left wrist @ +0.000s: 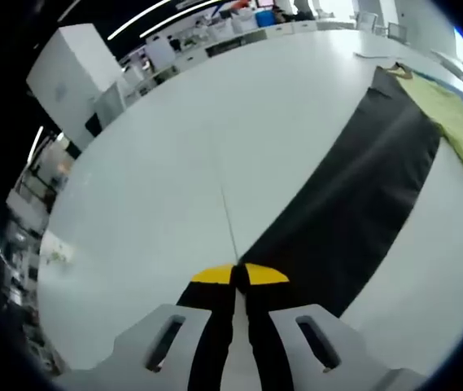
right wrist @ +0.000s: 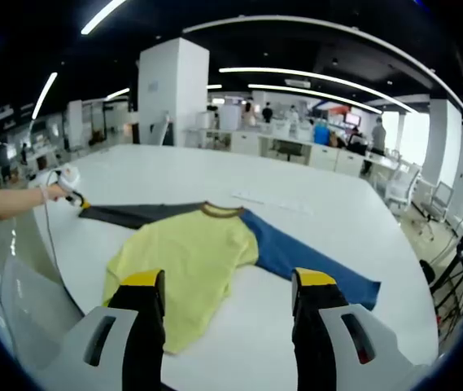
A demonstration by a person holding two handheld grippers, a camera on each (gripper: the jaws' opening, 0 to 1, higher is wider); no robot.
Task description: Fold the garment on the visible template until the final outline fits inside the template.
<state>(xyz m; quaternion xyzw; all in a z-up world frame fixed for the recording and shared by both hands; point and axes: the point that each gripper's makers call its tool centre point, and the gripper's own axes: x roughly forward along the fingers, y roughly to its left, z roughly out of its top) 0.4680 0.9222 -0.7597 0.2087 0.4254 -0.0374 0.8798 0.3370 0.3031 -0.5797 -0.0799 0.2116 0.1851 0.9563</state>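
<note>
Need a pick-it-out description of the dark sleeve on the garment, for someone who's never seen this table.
On the big white table lies a shirt with a yellow body. Its two long sleeves spread sideways from the collar; the blue sleeve runs one way, the dark grey sleeve the other. The dark one ends at the left gripper, held in a hand.

White table (right wrist: 215,175) is big and round-edged, with a thin seam line (left wrist: 224,204) across its top. Beyond the table stands a white pillar (right wrist: 172,94), with desks (right wrist: 296,151) and a few people (right wrist: 375,134) farther back and light strips (right wrist: 312,77) overhead. White office chairs (right wrist: 406,191) sit off the table's right edge, cluttered shelves (left wrist: 28,212) off its left.
</note>
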